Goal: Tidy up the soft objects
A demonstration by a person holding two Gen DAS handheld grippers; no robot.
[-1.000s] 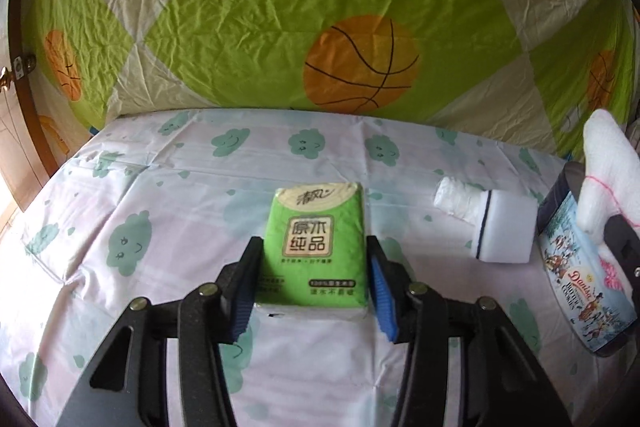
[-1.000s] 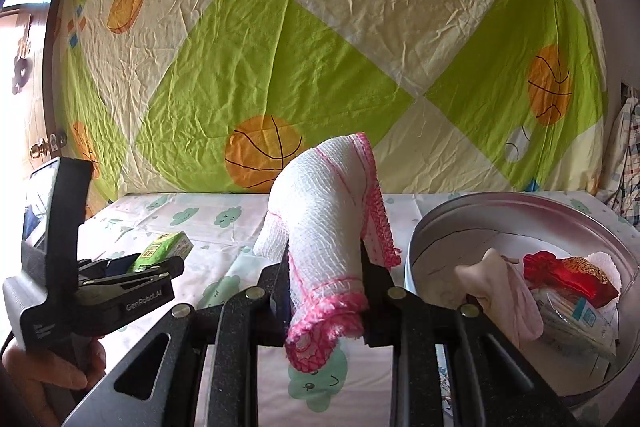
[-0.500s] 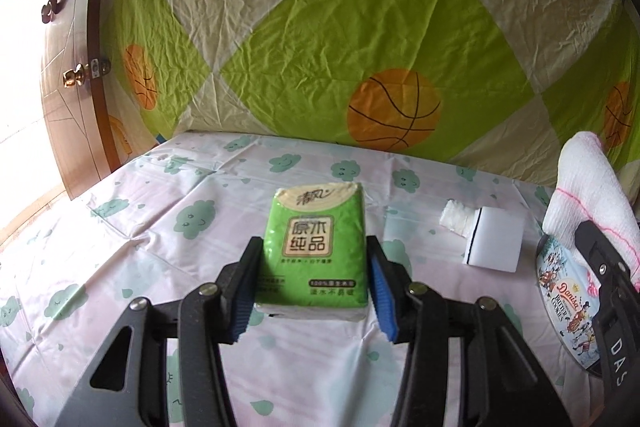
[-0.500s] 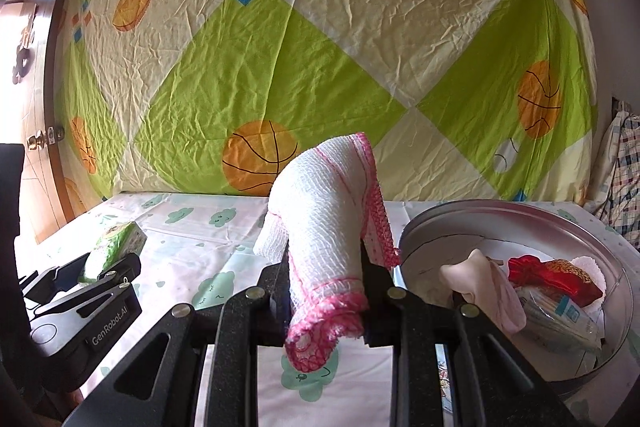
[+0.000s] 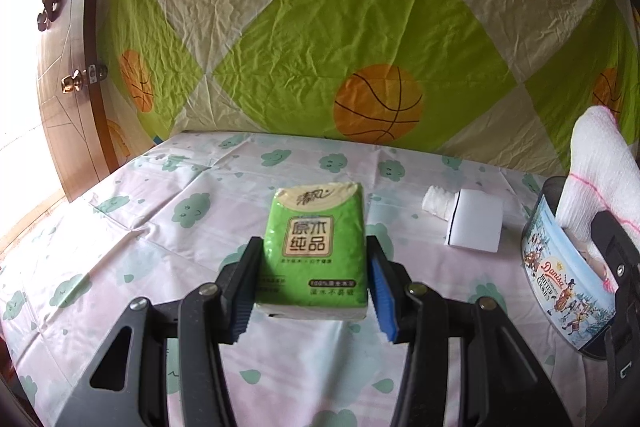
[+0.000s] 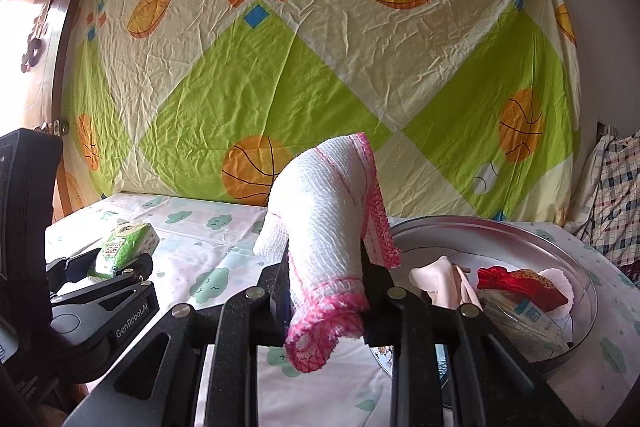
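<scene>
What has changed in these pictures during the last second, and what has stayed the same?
Both hands moved while carrying their loads. In the left wrist view the door came into sight and the cookie tin slid further right. In the right wrist view the tin shifted right. Nothing was taken or released: the left tongs still clamp the green tissue pack, the right tongs still clamp the white cloth.

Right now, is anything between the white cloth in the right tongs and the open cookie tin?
Nothing visible. The white cloth, clamped in the right tongs, hangs just left of the cookie tin; only bare tablecloth lies between.
</scene>
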